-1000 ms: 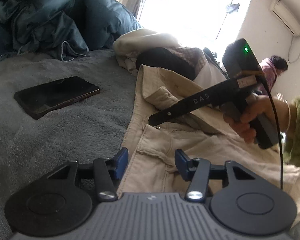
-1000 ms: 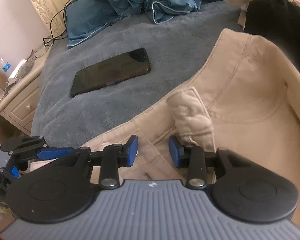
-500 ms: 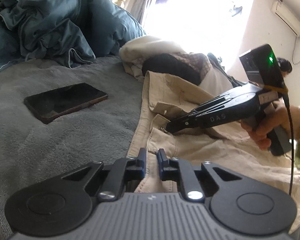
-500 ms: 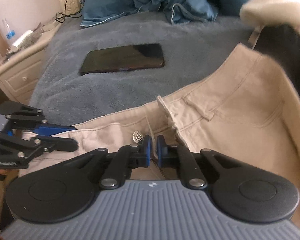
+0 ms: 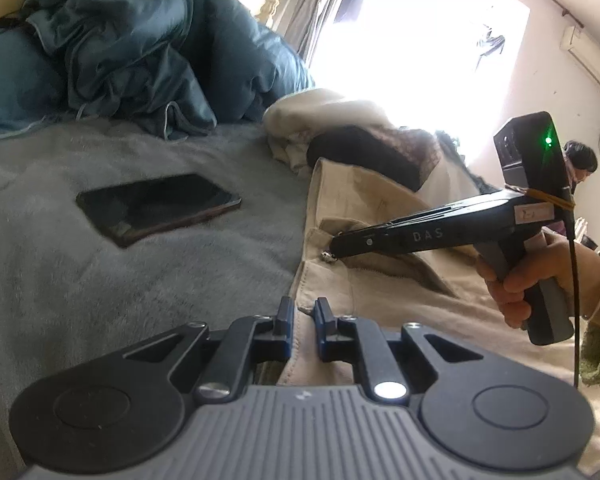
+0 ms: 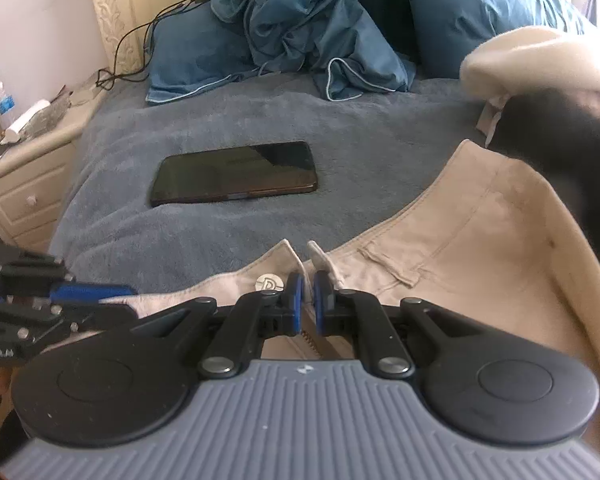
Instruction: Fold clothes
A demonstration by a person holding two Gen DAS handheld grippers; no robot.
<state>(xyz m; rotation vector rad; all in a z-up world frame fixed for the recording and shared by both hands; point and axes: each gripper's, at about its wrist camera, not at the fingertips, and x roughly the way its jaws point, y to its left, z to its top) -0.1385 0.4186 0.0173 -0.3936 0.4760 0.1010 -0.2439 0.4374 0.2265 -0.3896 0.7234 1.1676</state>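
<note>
Beige trousers [image 5: 396, 292] lie on the grey blanket [image 5: 100, 272], waistband toward the phone; they also show in the right wrist view [image 6: 480, 240]. My left gripper [image 5: 300, 312] is shut on the trousers' waistband edge. My right gripper [image 6: 305, 294] is shut on the waistband by the fly, next to the metal button [image 6: 266, 282]. The right gripper also shows from the side in the left wrist view [image 5: 336, 246], the left gripper at the left edge of the right wrist view [image 6: 120, 300].
A black phone [image 5: 156, 206] lies on the blanket, also in the right wrist view [image 6: 234, 174]. A pile of cream and black clothes [image 5: 352, 140] sits beyond the trousers. A blue duvet [image 6: 320, 28] is at the back, a bedside cabinet [image 6: 20, 184] at left.
Both grippers have closed from open onto the trousers' waistband. The waistband has lifted slightly at the fly.
</note>
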